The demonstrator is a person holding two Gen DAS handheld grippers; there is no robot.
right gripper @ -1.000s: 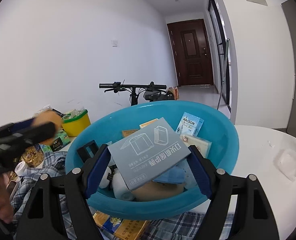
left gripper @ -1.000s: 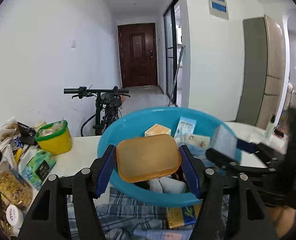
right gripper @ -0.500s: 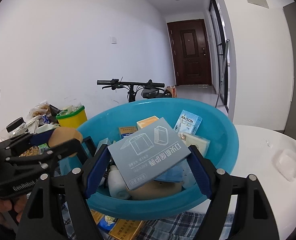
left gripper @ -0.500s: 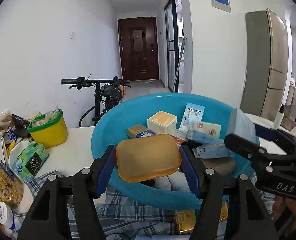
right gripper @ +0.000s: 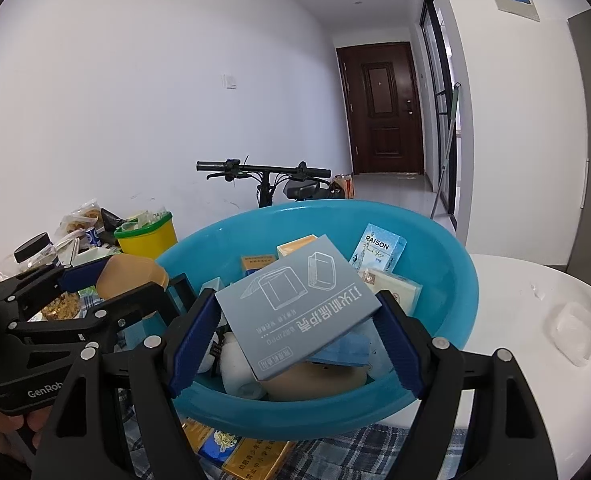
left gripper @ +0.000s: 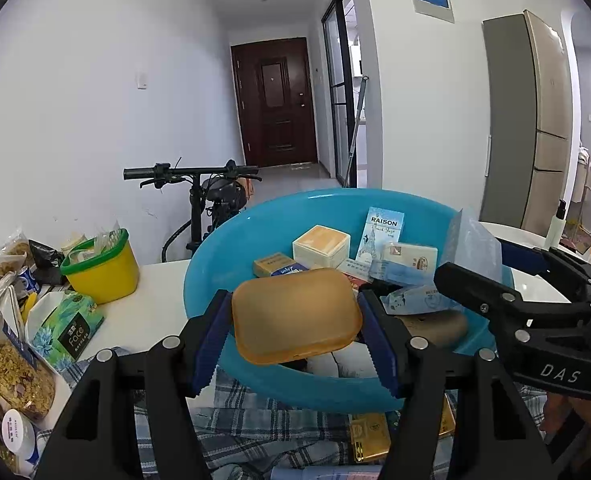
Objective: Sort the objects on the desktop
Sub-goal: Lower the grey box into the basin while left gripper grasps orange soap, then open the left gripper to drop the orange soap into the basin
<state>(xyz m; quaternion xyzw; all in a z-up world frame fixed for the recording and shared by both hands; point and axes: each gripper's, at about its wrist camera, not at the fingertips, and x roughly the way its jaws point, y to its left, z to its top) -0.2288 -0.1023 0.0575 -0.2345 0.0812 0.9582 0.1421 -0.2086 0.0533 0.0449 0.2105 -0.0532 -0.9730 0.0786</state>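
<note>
Both jaws are clamping flat items. Those of the left gripper (left gripper: 295,316) are pressing their blue pads against the two short edges of a tan rounded-corner case (left gripper: 295,316), which is sitting level between them and filling the gap. Those of the right gripper (right gripper: 295,316) are closing on a grey-blue printed box (right gripper: 295,304), which is lying tilted between the pads with one corner pointing toward the camera.

Just under both pairs of jaws, a blue plaid cloth (left gripper: 255,428) is covering the near table edge, with yellow packets (right gripper: 251,456) lying on it below the right jaws. Directly beyond and beneath the held items, a turquoise plastic basin (right gripper: 443,264) is sitting on the white table (right gripper: 515,288); both items are hanging over its near rim. Inside it, past the jaws, a RAISON pack (left gripper: 383,232), a cream cube box (left gripper: 321,246) and other small cartons are lying in a heap.

Left of the left jaws, a green tissue pack (left gripper: 69,328) and a jar of dried flakes (left gripper: 11,372) are standing near, and a yellow tub with a green rim (left gripper: 103,266) is sitting farther back. Beyond the basin, a bicycle (left gripper: 211,192) is leaning by the wall, and a dark wooden door (left gripper: 275,100) is closing off the corridor.
</note>
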